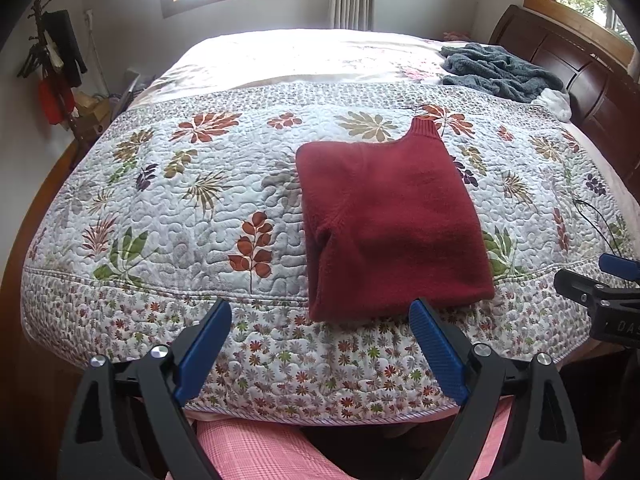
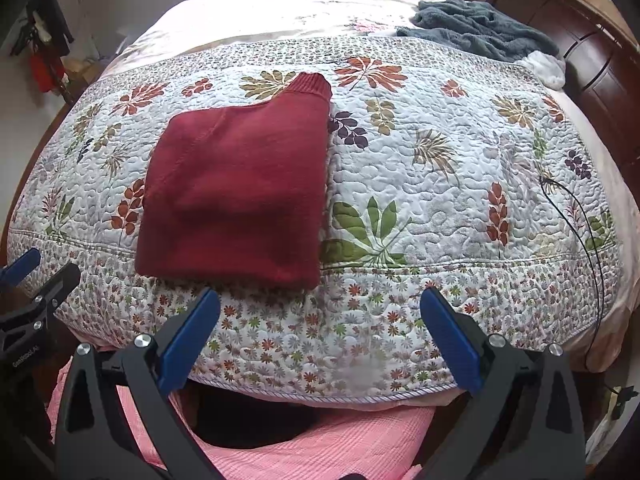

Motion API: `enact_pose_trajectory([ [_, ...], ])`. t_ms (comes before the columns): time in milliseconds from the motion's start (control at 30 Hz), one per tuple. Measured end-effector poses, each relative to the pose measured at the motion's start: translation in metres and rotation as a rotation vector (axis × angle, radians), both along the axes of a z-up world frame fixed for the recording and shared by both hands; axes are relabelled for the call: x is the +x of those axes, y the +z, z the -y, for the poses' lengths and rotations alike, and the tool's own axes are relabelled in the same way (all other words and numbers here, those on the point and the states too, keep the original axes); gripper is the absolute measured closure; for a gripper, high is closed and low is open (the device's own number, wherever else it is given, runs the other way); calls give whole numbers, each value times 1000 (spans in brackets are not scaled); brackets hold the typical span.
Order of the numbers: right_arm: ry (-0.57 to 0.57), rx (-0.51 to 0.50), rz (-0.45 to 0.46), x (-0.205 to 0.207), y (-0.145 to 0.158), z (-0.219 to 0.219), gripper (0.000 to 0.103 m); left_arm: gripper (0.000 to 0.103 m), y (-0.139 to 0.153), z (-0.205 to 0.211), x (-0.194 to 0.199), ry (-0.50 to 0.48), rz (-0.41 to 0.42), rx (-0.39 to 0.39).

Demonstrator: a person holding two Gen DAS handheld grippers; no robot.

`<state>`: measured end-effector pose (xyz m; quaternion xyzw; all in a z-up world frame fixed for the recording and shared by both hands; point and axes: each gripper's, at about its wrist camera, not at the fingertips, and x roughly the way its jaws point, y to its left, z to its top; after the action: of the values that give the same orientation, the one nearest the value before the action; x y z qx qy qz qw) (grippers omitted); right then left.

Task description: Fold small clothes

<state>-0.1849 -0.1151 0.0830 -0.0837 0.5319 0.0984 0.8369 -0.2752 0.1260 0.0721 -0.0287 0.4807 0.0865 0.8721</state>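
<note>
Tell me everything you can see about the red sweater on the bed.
The sweater is a dark red knit with a soft, slightly fuzzy look, folded into a neat rectangle. A ribbed collar or cuff sticks out at its far corner, and a stitched seam shows along its left side in the right wrist view. It lies flat on the floral quilt, near the bed's front edge. Nothing else touches it; both open grippers are short of it.

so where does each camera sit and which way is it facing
Left wrist: on the left gripper at the bed's foot, facing the headboard; the sweater lies ahead, its open jaws frame the quilt, and the right gripper shows at the right edge.
Right wrist: on the right gripper, same heading, sweater at left.
Both share the sweater, quilt and grey blanket.
</note>
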Motion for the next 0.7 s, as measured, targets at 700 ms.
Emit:
enact_pose_trajectory([
  [700, -6, 0, -5, 7, -3, 1, 4, 12, -3, 1, 4, -9, 3, 0],
])
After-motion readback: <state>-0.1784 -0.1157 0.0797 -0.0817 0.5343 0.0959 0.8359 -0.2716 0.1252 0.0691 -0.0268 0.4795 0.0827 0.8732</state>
